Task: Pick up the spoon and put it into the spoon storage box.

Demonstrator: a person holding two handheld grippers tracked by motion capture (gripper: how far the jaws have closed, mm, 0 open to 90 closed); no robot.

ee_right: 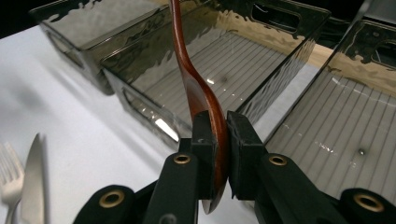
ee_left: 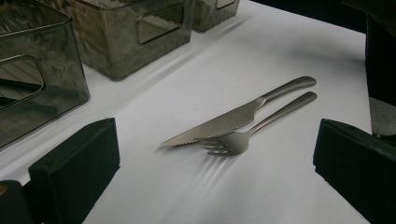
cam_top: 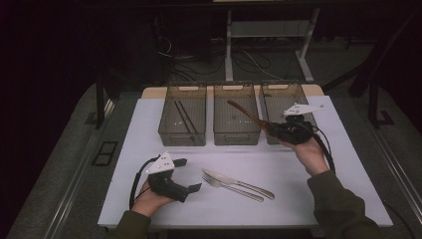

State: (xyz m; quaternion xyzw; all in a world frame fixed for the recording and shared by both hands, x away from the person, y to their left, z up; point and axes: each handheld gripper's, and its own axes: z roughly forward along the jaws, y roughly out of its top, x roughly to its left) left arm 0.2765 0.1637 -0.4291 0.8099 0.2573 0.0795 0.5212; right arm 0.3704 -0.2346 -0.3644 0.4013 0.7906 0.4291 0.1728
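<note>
My right gripper [cam_top: 275,128] is shut on the bowl end of a reddish-brown wooden spoon [cam_top: 246,113], held above the front of the middle and right bins. In the right gripper view the pads [ee_right: 240,140] clamp the spoon [ee_right: 187,65], whose handle rises away over the middle bin [ee_right: 261,93]. My left gripper [cam_top: 188,174] rests low at the front left of the white table, jaws wide open with nothing between them. Ahead of it lie a steel knife [ee_left: 219,123] and fork [ee_left: 261,126] side by side, also seen as knife [cam_top: 239,181] and fork [cam_top: 231,188].
Three smoky translucent bins stand in a row at the back of the white tabletop [cam_top: 149,129]. The left bin [cam_top: 164,130] holds black chopsticks [cam_top: 184,115]; the middle bin [cam_top: 236,137] and right bin [cam_top: 286,90] look bare inside. Table legs and cables lie beyond.
</note>
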